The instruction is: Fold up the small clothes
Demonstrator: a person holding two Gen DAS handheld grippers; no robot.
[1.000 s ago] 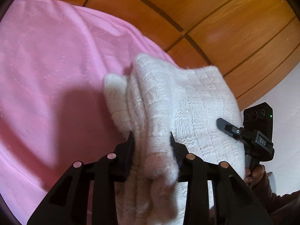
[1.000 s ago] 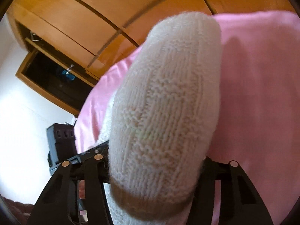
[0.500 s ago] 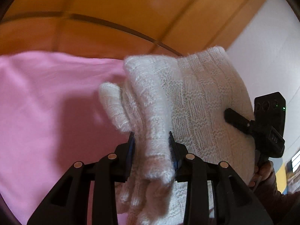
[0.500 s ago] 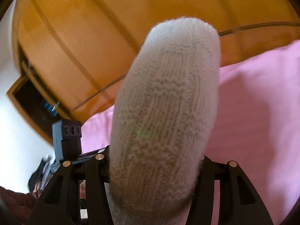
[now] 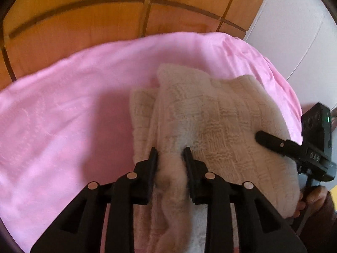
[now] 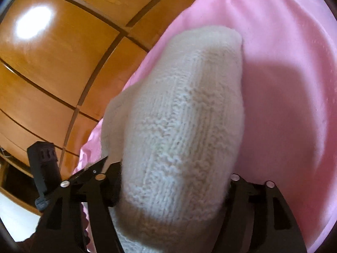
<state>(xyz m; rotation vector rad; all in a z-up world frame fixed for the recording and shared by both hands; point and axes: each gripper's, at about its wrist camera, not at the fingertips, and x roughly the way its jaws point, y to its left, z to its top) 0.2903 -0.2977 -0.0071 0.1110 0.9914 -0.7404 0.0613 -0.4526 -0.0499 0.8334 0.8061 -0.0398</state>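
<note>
A cream knitted garment [image 5: 214, 122] is held up over a pink sheet [image 5: 63, 113]. My left gripper [image 5: 171, 154] is shut on a bunched edge of the knit at its left side. My right gripper [image 6: 174, 187] is shut on the other end; the knit [image 6: 181, 116] drapes over its fingers and hides the tips. In the left wrist view the right gripper [image 5: 273, 142] shows at the knit's right edge. In the right wrist view the left gripper [image 6: 90, 170] shows at the lower left.
The pink sheet [image 6: 284, 84] covers the surface under the knit. Wooden panelled doors [image 5: 84, 21] stand behind it. A white wall [image 5: 294, 21] is at the right. A dark opening in the wood [image 6: 16, 185] is at the left.
Both grippers have tilted downward with the knit, so more pink sheet and less wood fills the views. The knit has come lower toward the sheet. Both grips are unchanged.
</note>
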